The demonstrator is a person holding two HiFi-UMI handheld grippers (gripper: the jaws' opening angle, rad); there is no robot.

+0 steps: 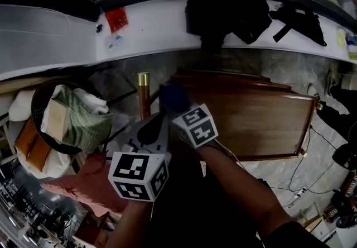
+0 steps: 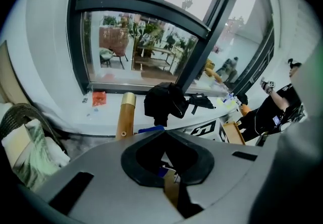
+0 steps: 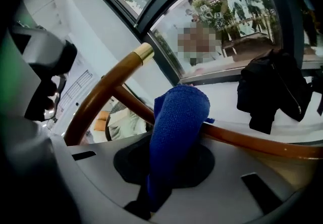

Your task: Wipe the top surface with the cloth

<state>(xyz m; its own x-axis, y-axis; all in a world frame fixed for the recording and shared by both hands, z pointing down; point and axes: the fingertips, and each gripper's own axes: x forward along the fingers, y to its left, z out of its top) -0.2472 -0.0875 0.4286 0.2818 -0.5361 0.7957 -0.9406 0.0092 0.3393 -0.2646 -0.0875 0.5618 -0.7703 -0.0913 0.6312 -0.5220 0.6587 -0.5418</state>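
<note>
A small wooden table shows its brown top (image 1: 262, 124) at the middle right of the head view. One leg with a brass cap (image 1: 143, 91) stands at its left edge. My right gripper (image 1: 174, 103) is shut on a blue cloth (image 1: 173, 96), held at the top's near left corner. In the right gripper view the cloth (image 3: 179, 117) sticks up from between the jaws of the right gripper (image 3: 169, 155) and rests against the wooden rail (image 3: 252, 140). My left gripper (image 1: 155, 125) is just left of it, shut and holding nothing. Its jaw tips (image 2: 164, 132) meet below the brass-capped leg (image 2: 124, 117).
A dark wicker basket (image 1: 38, 108) with folded cloths sits on the left. Behind the table runs a white ledge (image 1: 162, 29) with a black bag (image 1: 223, 6), a red packet (image 1: 116, 18) and black straps (image 1: 298, 20). Cables (image 1: 304, 168) lie on the floor at the right, and pink fabric (image 1: 83, 185) at the lower left.
</note>
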